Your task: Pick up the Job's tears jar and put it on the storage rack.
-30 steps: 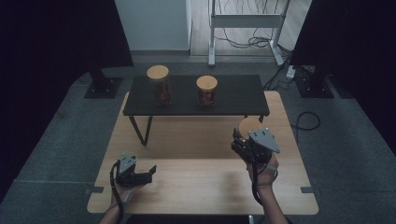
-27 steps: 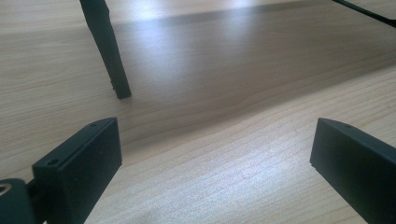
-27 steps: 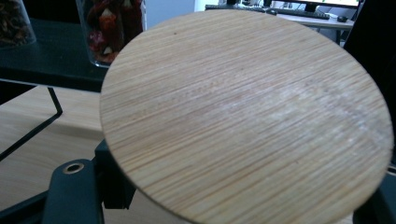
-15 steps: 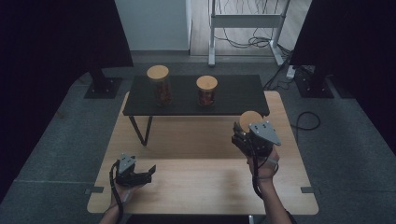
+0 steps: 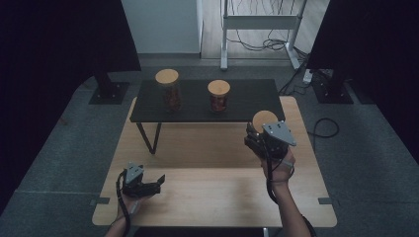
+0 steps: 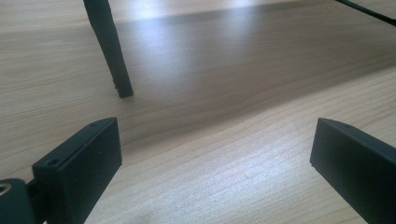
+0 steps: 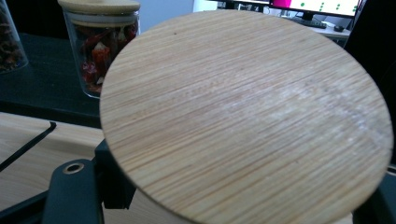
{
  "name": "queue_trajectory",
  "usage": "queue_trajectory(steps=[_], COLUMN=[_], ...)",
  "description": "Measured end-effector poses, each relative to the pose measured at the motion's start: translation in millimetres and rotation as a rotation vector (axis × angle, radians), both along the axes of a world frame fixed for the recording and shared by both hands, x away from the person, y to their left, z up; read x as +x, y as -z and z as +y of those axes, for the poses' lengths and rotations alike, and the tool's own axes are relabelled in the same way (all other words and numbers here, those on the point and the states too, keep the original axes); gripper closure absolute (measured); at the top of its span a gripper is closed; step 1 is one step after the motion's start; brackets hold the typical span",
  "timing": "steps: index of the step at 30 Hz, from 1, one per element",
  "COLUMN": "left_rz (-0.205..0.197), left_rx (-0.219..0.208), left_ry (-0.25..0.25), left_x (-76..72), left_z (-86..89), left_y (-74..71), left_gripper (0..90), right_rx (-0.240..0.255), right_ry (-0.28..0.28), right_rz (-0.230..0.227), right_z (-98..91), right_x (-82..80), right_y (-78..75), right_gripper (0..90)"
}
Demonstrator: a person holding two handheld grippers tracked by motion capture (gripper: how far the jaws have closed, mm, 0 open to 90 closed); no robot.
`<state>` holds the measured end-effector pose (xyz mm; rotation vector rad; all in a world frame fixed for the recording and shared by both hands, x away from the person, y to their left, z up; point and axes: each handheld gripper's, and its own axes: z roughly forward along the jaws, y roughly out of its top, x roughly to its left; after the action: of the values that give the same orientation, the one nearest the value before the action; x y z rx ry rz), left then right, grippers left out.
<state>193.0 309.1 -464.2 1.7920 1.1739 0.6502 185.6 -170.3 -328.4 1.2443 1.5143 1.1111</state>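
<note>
Above the right part of the table [image 5: 207, 197], just short of the black shelf [image 5: 247, 96]: held the jar [image 5: 263, 120] off the wood in the right gripper [image 5: 258, 136], jaws clenched on it below the lid [image 7: 243, 116]. Rested the left gripper [image 5: 159, 181] on the table at near left, jaws spread wide, nothing between them.

Risks, as judged:
- Could have slipped from the grip if clamped on a smooth wall. Could have dropped the body if clamped on the lid alone.
- Could have struck the shelf edge if carried forward without enough height.
- Could have knocked the right shelf jar [image 5: 218, 95], nearest to the likely path, if set down too close beside it.
- Could have tipped on landing if not levelled first, since the lid looked tilted in the right gripper view.

Hidden or unresolved:
- Concealed the jar body and its contents beneath the lid in both views.
- Could not make out where the pads met the jar.
- Masked much of the shelf behind the lid in the right gripper view.
- Cut off the left shelf jar [image 5: 168, 89] at the frame edge of that view.
- Cut off the shelf leg [image 6: 109, 51] at the top of the left gripper view.
</note>
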Motion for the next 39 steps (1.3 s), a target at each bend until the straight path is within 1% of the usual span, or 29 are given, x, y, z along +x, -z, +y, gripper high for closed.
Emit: queue_trajectory(steps=[10,20,39], left_rz=[0.001,0.002,0.011], left_rx=[0.001,0.002,0.003], left_ry=[0.002,0.001,-0.005], left_x=[0.3,0.6,2.7], left_z=[-0.1,0.6,1.5], left_y=[-0.2,0.0,1.6], left_gripper=[1.8,1.8,1.8], right_rx=[-0.014,-0.022,-0.022], right_ry=[-0.001,0.0,0.016], right_rz=[-0.006,-0.005,-0.003], right_z=[4.2,7.6,8.6], right_x=[6.1,12.5,33.7], right_y=[-6.6,-10.2,-15.8], right_gripper=[25.0,25.0,25.0])
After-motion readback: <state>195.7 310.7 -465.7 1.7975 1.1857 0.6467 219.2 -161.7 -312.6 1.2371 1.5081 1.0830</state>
